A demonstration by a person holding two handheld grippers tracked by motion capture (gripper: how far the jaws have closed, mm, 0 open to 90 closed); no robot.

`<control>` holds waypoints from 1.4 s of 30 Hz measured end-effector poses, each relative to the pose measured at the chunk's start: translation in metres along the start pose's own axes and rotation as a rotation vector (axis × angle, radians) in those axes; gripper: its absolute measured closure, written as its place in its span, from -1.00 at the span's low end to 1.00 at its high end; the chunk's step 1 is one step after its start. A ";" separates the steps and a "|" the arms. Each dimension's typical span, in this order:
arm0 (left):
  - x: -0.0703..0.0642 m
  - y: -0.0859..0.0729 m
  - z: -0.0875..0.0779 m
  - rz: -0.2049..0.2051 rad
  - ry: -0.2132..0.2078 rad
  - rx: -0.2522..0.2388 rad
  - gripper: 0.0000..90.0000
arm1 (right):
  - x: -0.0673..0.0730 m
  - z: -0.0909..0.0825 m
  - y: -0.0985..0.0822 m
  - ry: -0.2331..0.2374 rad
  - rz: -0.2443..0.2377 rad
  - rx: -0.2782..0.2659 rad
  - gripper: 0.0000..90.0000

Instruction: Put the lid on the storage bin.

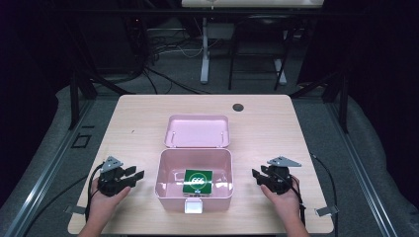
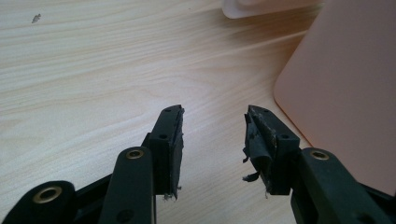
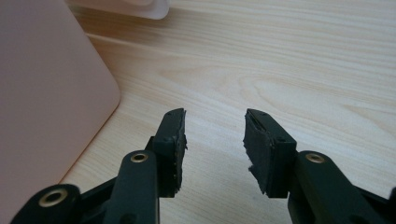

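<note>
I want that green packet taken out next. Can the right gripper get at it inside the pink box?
Probably yes: the lid is swung back, the pink box is open-topped, and the right gripper waits open beside it; the green packet lies uncovered.

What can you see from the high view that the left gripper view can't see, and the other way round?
High view alone: the green card lying inside the open pink box, the raised lid, the white latch, both hands, and the right gripper, jaws apart. Left gripper view alone: the frayed, worn pads on its jaws, up close. Both: the left gripper open and holding nothing, the pink box's outer wall, and the wooden table.
</note>
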State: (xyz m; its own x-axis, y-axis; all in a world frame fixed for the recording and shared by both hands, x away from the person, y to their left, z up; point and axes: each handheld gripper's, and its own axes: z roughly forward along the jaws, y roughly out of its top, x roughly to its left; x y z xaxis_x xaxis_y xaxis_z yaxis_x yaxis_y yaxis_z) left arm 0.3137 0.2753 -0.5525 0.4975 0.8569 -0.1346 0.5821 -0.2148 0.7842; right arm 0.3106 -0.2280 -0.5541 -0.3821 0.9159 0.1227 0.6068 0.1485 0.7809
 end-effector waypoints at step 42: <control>-0.044 0.075 -0.046 -0.004 -0.111 -0.073 0.44 | 0.048 -0.046 0.068 0.108 -0.056 -0.079 0.38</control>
State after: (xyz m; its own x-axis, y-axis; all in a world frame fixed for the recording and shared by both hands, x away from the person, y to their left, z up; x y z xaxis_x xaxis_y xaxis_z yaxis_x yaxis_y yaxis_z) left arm 0.3054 0.2432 -0.4601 0.5656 0.8000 -0.2004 0.5378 -0.1735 0.8250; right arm 0.3009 -0.1909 -0.4667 -0.4895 0.8607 0.1398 0.5272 0.1644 0.8337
